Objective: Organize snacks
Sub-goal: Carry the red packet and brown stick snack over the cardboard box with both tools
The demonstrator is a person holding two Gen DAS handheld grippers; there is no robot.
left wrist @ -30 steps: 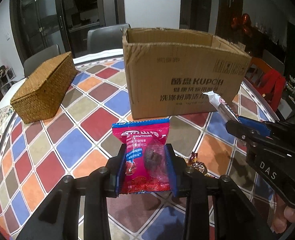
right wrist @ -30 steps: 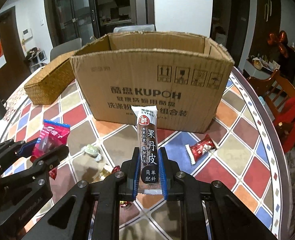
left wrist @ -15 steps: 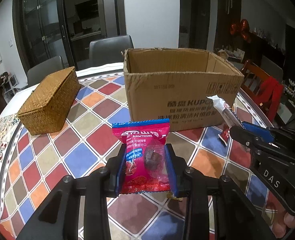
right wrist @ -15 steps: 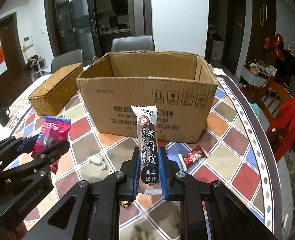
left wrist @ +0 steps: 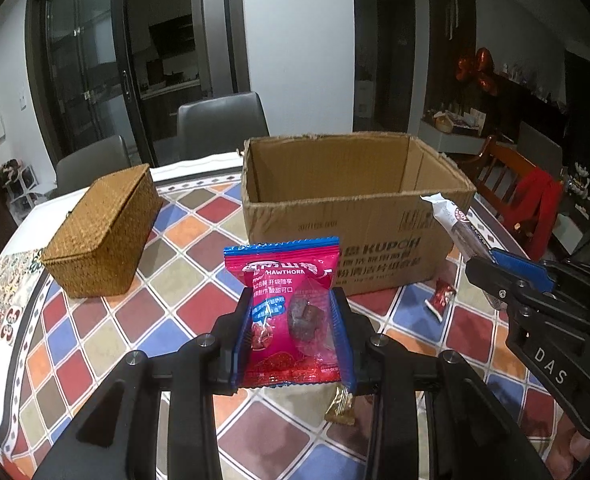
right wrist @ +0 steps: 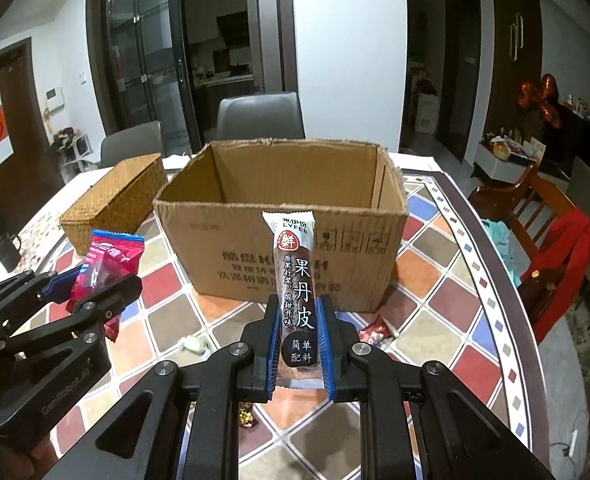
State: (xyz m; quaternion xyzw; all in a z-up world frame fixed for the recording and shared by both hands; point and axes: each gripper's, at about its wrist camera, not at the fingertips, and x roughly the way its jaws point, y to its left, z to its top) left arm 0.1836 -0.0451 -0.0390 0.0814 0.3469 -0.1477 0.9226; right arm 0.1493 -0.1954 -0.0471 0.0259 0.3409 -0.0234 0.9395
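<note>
**Snacks held up before the box**

Left gripper (left wrist: 291, 332) clamps a red packet (left wrist: 285, 304); right gripper (right wrist: 298, 346) clamps a dark bar (right wrist: 297, 292). Both are held clear of the table (right wrist: 427, 308), facing the open box (right wrist: 279, 208) near its far edge, presumably for dropping in. Loose sweets (right wrist: 375, 330) lie by the box front.

On the table (left wrist: 107, 320), the wicker basket (left wrist: 103, 232) sits left of the cardboard box (left wrist: 351, 216), apart.
</note>
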